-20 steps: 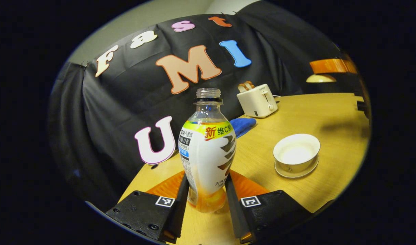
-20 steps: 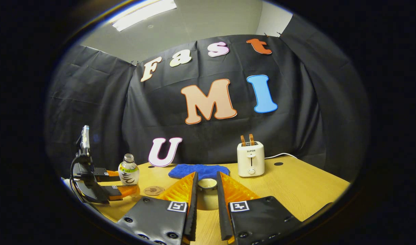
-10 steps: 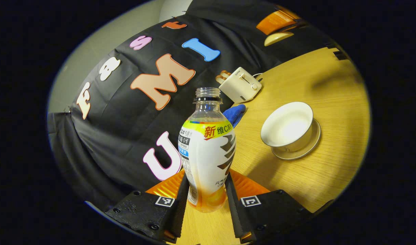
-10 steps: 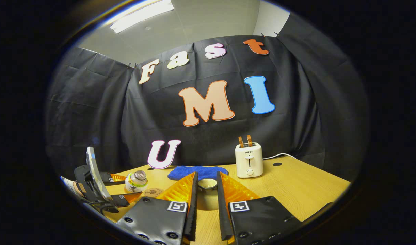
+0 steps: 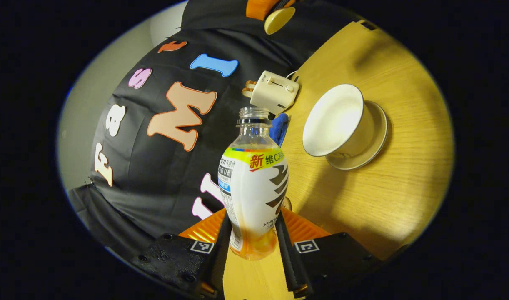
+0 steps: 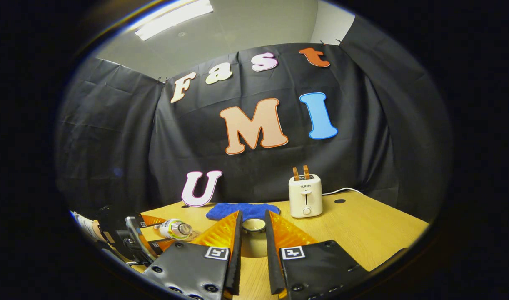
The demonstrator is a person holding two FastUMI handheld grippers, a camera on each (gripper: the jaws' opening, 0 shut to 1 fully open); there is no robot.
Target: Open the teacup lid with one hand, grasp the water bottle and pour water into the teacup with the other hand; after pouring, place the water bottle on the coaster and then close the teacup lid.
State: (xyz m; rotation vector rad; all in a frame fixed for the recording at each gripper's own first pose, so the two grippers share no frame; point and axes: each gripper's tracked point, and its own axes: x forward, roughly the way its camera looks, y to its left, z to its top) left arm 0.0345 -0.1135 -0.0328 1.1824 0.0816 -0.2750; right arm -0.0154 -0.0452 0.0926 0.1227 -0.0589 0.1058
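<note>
We grip the light, slippery bottle [image 5: 253, 187] low with the left gripper [image 5: 254, 246], while the right gripper [image 6: 253, 258] clamps the fragile lid [image 6: 253, 225].

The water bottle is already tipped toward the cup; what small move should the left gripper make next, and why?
Probably carry the water bottle a little further toward the teacup and tip it more. The left gripper is shut on the bottle, whose uncapped mouth lies short of the open cup's rim, with no stream visible. The right gripper holds the lid clear.
</note>
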